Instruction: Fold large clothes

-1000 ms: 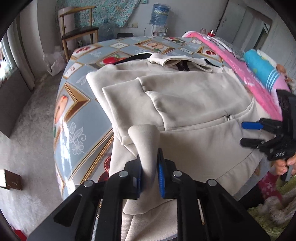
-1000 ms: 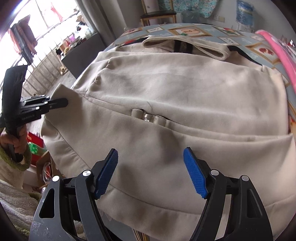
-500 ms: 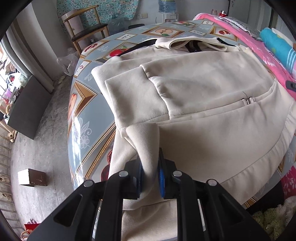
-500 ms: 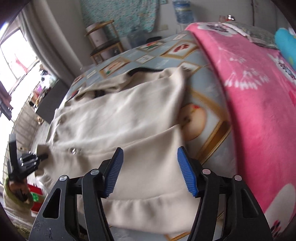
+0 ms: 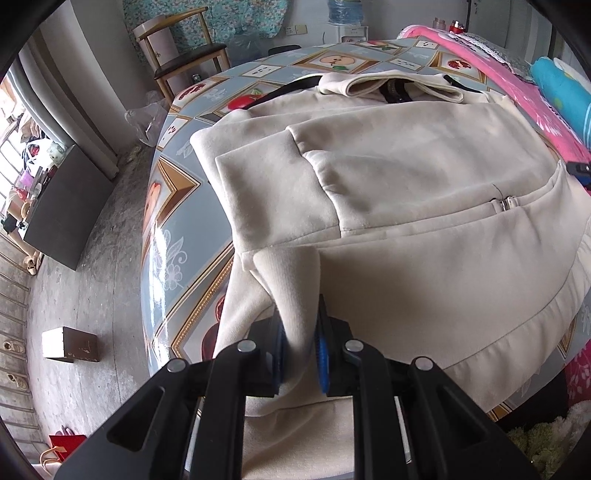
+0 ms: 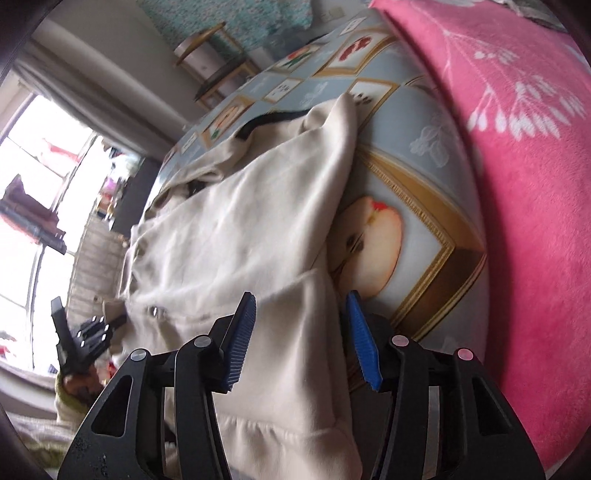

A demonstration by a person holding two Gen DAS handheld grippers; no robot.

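Note:
A large cream jacket (image 5: 406, 192) lies spread on a table with a fruit-print cloth (image 5: 173, 206), collar at the far end, one sleeve folded across its body. My left gripper (image 5: 300, 350) is shut on the sleeve cuff (image 5: 291, 280) at the jacket's near left corner. In the right wrist view the same jacket (image 6: 236, 229) shows from its right side. My right gripper (image 6: 301, 338) is open, its blue pads either side of the jacket's near right edge (image 6: 306, 354) without closing on it. The left gripper shows small at the far left (image 6: 79, 341).
A pink blanket (image 6: 517, 166) covers the table's right side. A wooden chair (image 5: 184, 62) and a water bottle (image 5: 343, 11) stand beyond the table. A dark cabinet (image 5: 62, 206) and a small box (image 5: 70, 343) are on the floor at the left.
My right gripper has swung from over the jacket's middle to its right edge, tilting and coming lower over the hem. My left gripper still holds the cuff and has shifted slightly.

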